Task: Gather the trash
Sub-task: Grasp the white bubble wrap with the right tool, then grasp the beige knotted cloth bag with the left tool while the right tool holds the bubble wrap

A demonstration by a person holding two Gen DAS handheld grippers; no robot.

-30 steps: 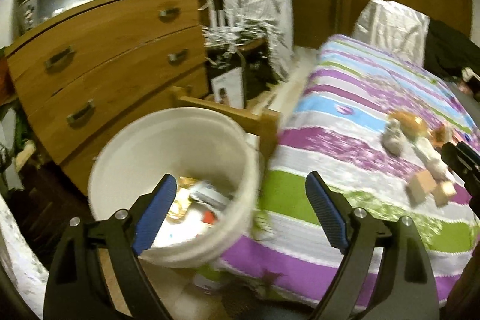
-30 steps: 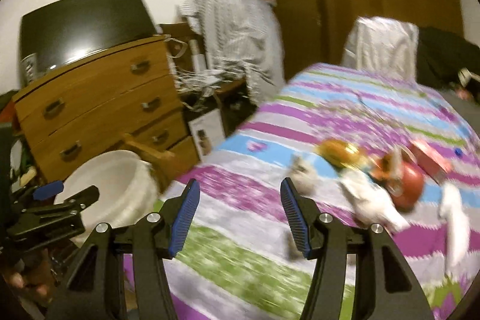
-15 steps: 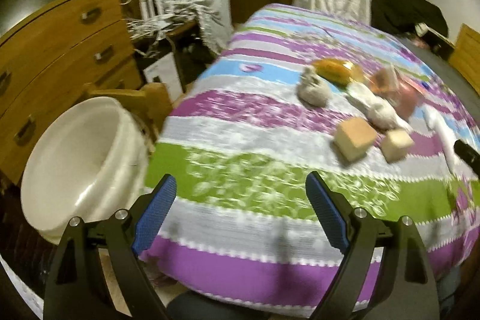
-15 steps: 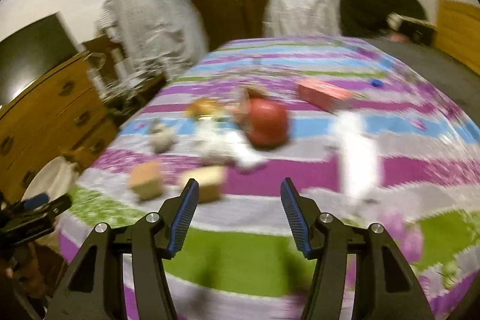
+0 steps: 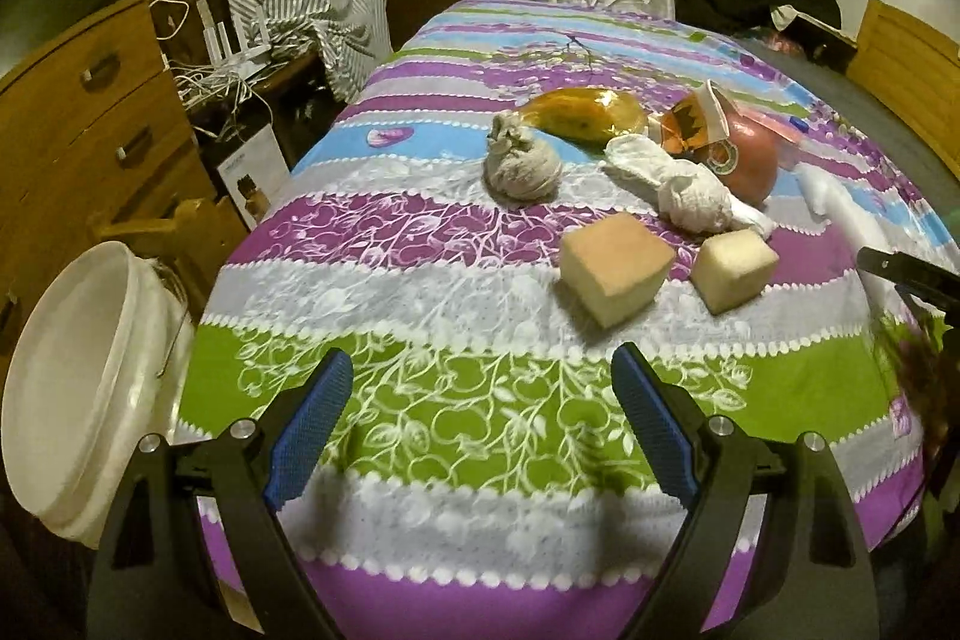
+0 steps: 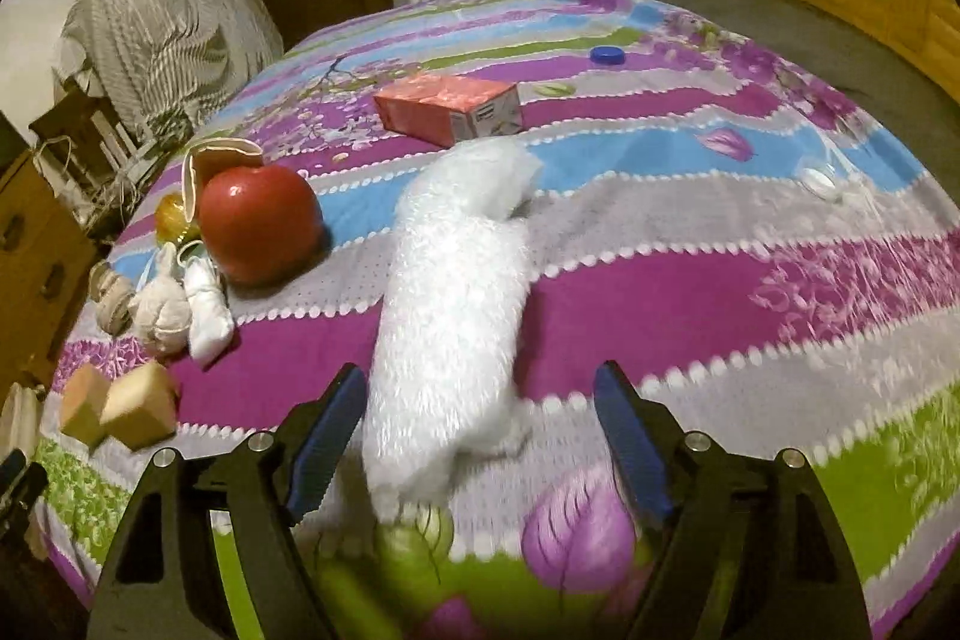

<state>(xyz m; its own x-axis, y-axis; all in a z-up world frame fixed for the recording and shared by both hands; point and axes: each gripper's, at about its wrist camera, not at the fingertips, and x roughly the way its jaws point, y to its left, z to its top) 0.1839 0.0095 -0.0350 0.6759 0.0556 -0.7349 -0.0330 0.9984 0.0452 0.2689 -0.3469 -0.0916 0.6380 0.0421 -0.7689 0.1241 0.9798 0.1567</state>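
The right gripper (image 6: 480,436) is hovering low over the bed (image 6: 750,292), its fingers just spreading wider around the near end of a white bubble-wrap strip (image 6: 456,304) at frame centre without pinching it. The left gripper (image 5: 480,412) is holding its fingers spread over bare bedspread, the white bucket (image 5: 78,388) at lower left.

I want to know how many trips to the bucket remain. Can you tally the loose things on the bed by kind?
Foam blocks: 2
Cloth wads: 2
Shiny wrappers: 2
Red ball: 1
White bubble wrap: 1
Pink carton: 1
Caps: 2
Total: 11
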